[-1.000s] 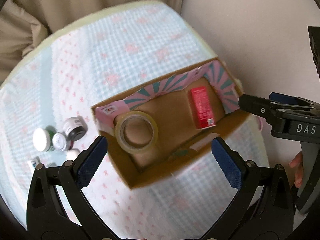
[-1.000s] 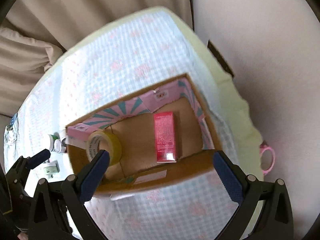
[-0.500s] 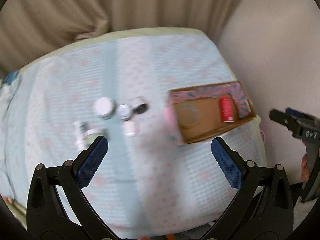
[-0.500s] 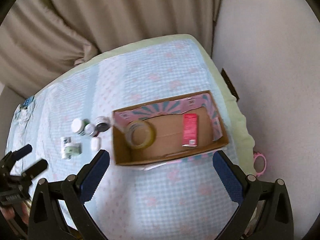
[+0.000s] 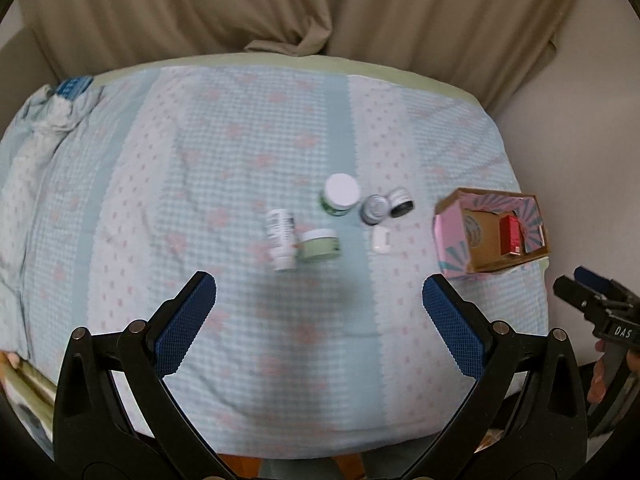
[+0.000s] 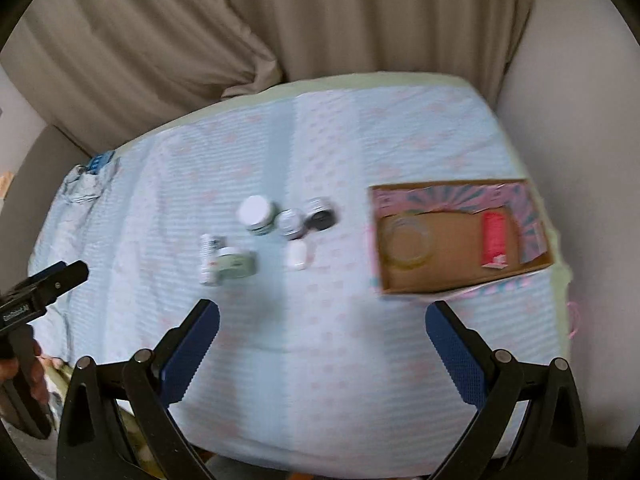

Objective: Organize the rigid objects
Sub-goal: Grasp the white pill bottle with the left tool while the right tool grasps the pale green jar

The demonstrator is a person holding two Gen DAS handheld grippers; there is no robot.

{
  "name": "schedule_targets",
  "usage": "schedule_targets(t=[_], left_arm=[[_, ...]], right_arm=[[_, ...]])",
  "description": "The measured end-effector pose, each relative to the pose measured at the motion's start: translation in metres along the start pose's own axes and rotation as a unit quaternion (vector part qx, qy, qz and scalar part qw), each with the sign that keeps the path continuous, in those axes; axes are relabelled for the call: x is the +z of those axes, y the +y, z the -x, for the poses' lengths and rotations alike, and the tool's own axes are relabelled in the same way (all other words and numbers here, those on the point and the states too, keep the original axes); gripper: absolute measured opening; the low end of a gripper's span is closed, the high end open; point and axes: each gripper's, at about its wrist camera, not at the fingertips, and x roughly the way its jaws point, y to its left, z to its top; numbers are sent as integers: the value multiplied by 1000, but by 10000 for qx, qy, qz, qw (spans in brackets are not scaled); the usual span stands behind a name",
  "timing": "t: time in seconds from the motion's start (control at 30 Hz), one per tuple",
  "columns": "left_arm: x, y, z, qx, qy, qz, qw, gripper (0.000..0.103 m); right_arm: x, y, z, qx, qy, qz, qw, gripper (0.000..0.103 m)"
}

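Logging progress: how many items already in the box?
2. Tape roll at the left end of the cardboard box, red carton toward its right end. The near wall could hide something small.

Both grippers now sit pulled back from the cardboard box (image 6: 460,240), which a second ago filled each wrist view and is now small toward the bed's right edge. Left gripper (image 5: 320,320) has swung toward the bed's middle, above the near edge; the jars (image 5: 340,196) and bottle (image 5: 282,240) come fully into view. Right gripper (image 6: 320,344) has also withdrawn over the near edge.
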Motion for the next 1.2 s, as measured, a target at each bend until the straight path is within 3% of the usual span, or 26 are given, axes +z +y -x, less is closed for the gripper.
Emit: schedule_targets(t=[0.17,0.43,0.63,0.87,1.03,1.2], left_arm=[[8,53,-21,-167,287,66,9994,103],[24,89,-84,-463,893,255,9946,103],[41,97,-139,-589,1269,459,9891,103],[61,93,-219,-491,1690,564,9828,103],[61,89,-289,-459,2103,736,9738,96],[56,77,-335,-354,2428,599,9676,94]], right_arm=[[-4,52,-28,229,218,-259,9992,103],[-6,101,-75,604,661,-599,9942,103],[10,119,-115,651,862,-361,9935,103],[29,122,-189,640,1206,-75,9906,103],[32,121,-252,730,1526,80,9855,103],[34,121,-303,754,1755,51,9816,103]])
